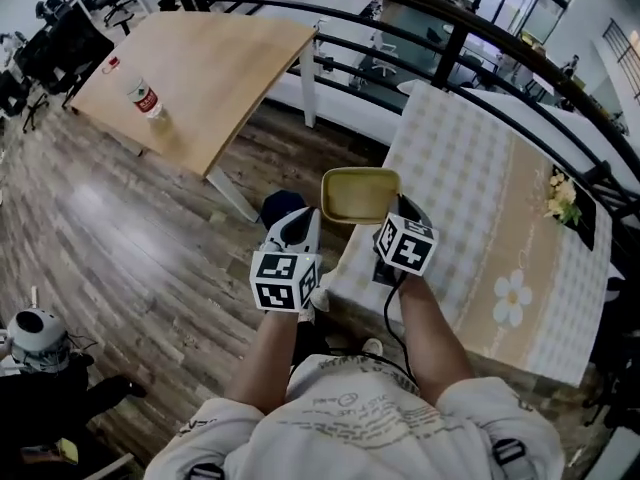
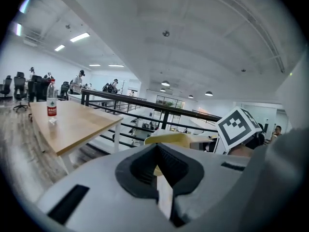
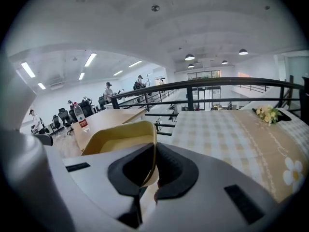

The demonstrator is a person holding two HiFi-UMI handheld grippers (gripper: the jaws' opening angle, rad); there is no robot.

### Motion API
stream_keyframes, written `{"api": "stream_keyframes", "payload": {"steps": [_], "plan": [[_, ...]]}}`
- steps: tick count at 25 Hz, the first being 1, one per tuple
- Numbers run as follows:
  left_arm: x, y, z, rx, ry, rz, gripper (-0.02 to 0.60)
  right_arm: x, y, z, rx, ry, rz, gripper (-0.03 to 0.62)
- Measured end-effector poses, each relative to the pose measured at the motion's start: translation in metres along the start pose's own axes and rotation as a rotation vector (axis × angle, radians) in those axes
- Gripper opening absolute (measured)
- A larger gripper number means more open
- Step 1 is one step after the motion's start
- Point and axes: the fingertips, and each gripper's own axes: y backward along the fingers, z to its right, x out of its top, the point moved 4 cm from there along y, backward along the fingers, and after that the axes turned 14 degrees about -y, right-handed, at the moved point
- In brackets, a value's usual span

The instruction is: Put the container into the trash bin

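A shallow yellow container (image 1: pixel 360 196) hangs in the air past the near left corner of the checked tablecloth table (image 1: pixel 480 198). My right gripper (image 1: pixel 395 210) is shut on its right rim; in the right gripper view the thin yellow wall (image 3: pixel 116 137) runs down between the dark pads (image 3: pixel 176 170). My left gripper (image 1: pixel 300 226) is just left of the container and lower, apart from it, its jaws together on nothing. In the left gripper view the container (image 2: pixel 169 139) shows beyond the jaws. I cannot make out a trash bin for certain.
A dark blue rounded object (image 1: pixel 283 206) sits on the wood floor below the container. A wooden table (image 1: pixel 210 68) with a water bottle (image 1: pixel 146 99) stands to the left. A black railing (image 1: pixel 450 38) runs behind. Flowers (image 1: pixel 563 200) lie on the cloth's far side.
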Motion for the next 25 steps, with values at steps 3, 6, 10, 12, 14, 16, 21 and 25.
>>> {"api": "stream_keyframes", "payload": {"steps": [3, 6, 10, 12, 14, 16, 21, 25], "plan": [[-0.013, 0.019, -0.033, 0.058, 0.025, -0.013, 0.003, -0.015, -0.013, -0.036, 0.032, 0.029, -0.028, 0.014], [-0.027, 0.036, -0.065, 0.114, 0.052, -0.024, 0.003, -0.034, -0.027, -0.071, 0.062, 0.064, -0.061, 0.014], [-0.048, 0.05, -0.1, 0.16, 0.092, -0.042, 0.003, -0.055, -0.047, -0.103, 0.075, 0.115, -0.094, 0.014], [-0.061, 0.053, -0.113, 0.171, 0.115, -0.056, 0.003, -0.066, -0.059, -0.114, 0.067, 0.137, -0.111, 0.014], [-0.074, 0.054, -0.127, 0.178, 0.137, -0.073, 0.003, -0.078, -0.072, -0.124, 0.054, 0.157, -0.128, 0.014], [-0.087, 0.052, -0.141, 0.179, 0.155, -0.089, 0.003, -0.089, -0.087, -0.131, 0.033, 0.172, -0.142, 0.015], [-0.115, 0.04, -0.169, 0.173, 0.199, -0.133, 0.003, -0.116, -0.13, -0.14, -0.039, 0.212, -0.178, 0.015], [-0.136, 0.033, -0.19, 0.171, 0.223, -0.164, 0.003, -0.137, -0.164, -0.149, -0.084, 0.247, -0.196, 0.015]]}}
